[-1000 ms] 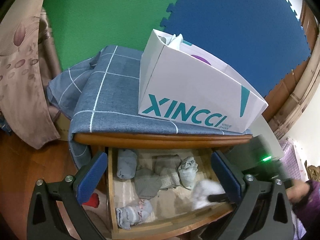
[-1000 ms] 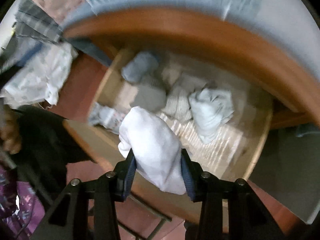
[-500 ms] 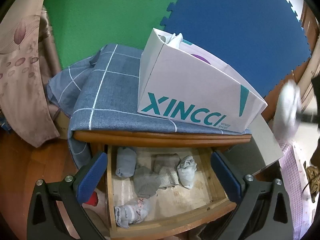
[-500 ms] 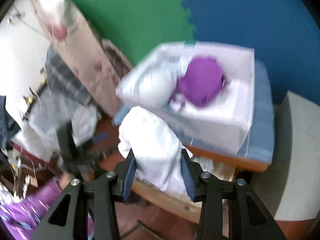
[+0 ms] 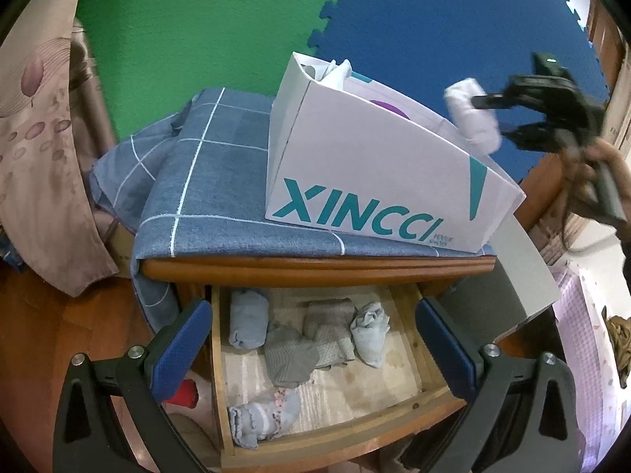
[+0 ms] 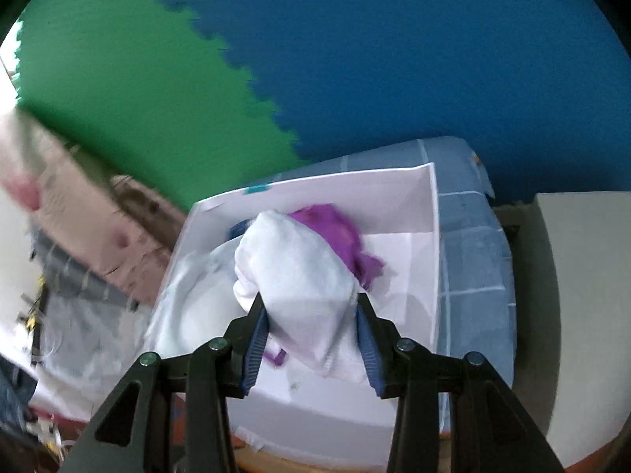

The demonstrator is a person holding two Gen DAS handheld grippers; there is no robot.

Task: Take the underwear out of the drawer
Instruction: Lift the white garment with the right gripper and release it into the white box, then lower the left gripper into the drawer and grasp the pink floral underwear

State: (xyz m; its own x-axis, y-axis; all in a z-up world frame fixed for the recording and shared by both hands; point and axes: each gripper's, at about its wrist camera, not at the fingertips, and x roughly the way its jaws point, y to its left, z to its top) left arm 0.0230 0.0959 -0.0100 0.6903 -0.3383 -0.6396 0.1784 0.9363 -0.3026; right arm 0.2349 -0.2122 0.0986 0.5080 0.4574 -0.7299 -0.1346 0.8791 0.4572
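My right gripper (image 6: 311,315) is shut on a rolled white underwear (image 6: 299,272) and holds it above the open white XINCCI box (image 6: 430,236). In the left wrist view the right gripper (image 5: 493,112) and the white underwear (image 5: 471,112) hang over the box (image 5: 374,185) at its right end. The box holds a purple garment (image 6: 339,232) and white cloth (image 6: 197,307). My left gripper (image 5: 311,347) is open and empty in front of the open wooden drawer (image 5: 414,358), which holds several rolled grey and pale blue underwear (image 5: 248,319).
The box stands on a blue checked cloth (image 5: 213,181) covering the wooden nightstand (image 5: 315,272). A grey-white cabinet (image 5: 524,276) stands to its right. A pink curtain (image 5: 39,138) hangs at left. Green and blue foam mats (image 5: 434,19) line the wall behind.
My right gripper has lifted the white underwear out of the drawer, up past the nightstand's right side, and over the white box. My left gripper has stayed in place, open.
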